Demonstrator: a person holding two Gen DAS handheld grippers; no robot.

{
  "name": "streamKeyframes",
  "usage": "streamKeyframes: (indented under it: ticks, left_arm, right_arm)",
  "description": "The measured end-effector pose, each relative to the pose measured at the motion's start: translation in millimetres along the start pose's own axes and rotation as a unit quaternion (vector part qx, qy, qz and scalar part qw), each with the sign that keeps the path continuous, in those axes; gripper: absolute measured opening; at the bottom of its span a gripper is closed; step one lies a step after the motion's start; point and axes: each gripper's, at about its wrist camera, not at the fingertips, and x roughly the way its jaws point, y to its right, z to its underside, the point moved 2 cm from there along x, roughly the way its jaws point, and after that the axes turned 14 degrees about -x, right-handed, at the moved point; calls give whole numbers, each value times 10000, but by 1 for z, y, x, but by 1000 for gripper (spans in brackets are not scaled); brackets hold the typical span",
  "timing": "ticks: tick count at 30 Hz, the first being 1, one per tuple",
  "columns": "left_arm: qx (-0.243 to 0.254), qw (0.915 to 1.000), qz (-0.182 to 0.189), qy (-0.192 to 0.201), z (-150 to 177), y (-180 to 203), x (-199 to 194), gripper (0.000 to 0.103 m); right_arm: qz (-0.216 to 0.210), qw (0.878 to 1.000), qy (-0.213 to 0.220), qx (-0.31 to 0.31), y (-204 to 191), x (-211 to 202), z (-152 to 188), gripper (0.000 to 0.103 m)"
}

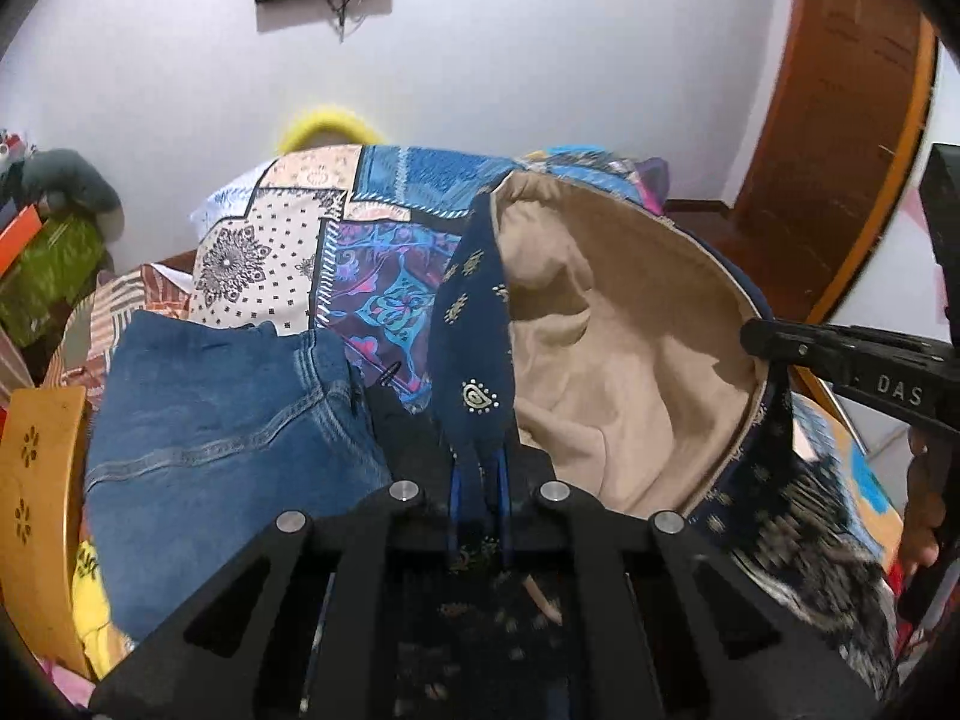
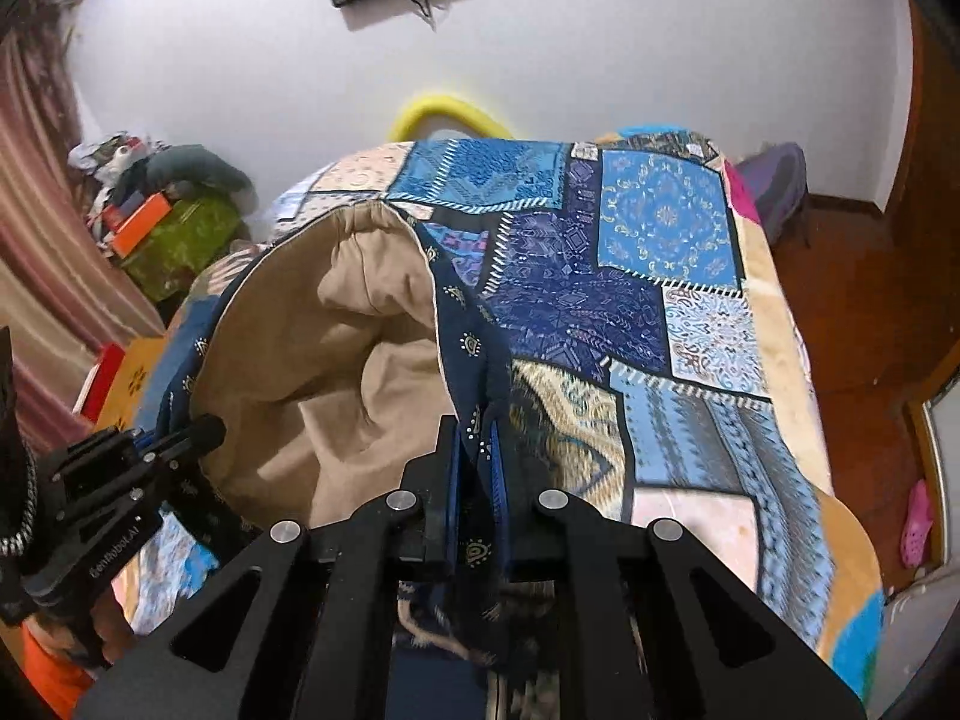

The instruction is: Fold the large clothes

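A large navy garment with gold paisley print and a beige lining (image 1: 600,330) hangs lifted over the bed, stretched between both grippers. My left gripper (image 1: 477,468) is shut on one navy edge of it, and the cloth runs down between the fingers. In the same view my right gripper (image 1: 757,337) pinches the opposite edge at the right. From the right wrist, the right gripper (image 2: 477,438) is shut on the navy hem, the lining (image 2: 336,348) sags open to its left, and the left gripper (image 2: 207,429) holds the far rim.
A patchwork bedspread (image 2: 660,276) covers the bed. Blue jeans (image 1: 228,420) lie on it at the left, beside a yellow wooden board (image 1: 36,510). Green boxes and clutter (image 2: 174,234) stand by the wall. A wooden door (image 1: 840,120) and a pink shoe (image 2: 918,522) are at the right.
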Motion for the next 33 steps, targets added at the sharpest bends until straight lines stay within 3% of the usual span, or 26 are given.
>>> streamKeyframes:
  ticks: [7, 14, 25, 30, 33]
  left_arm:
    - [-89, 9996, 244, -107, 35, -10, -56, 8]
    - [-380, 9975, 380, -466, 92, -32, -80, 8]
    - [-482, 9934, -67, -1038, 179, -53, -51, 8]
    - [-535, 9878, -133, -1454, 205, -61, -27, 9]
    - [-457, 9890, -230, -1388, 208, -58, -25, 11]
  right_arm:
    - [-27, 9997, -2, -252, -17, -41, 34, 8]
    - [-172, 9992, -171, -303, -26, -63, 85, 8]
    - [231, 9970, -697, -261, -9, -48, 149, 8]
    - [392, 9948, -873, -343, -7, -34, 167, 9]
    - [399, 9955, -766, -399, -8, -37, 166, 9]
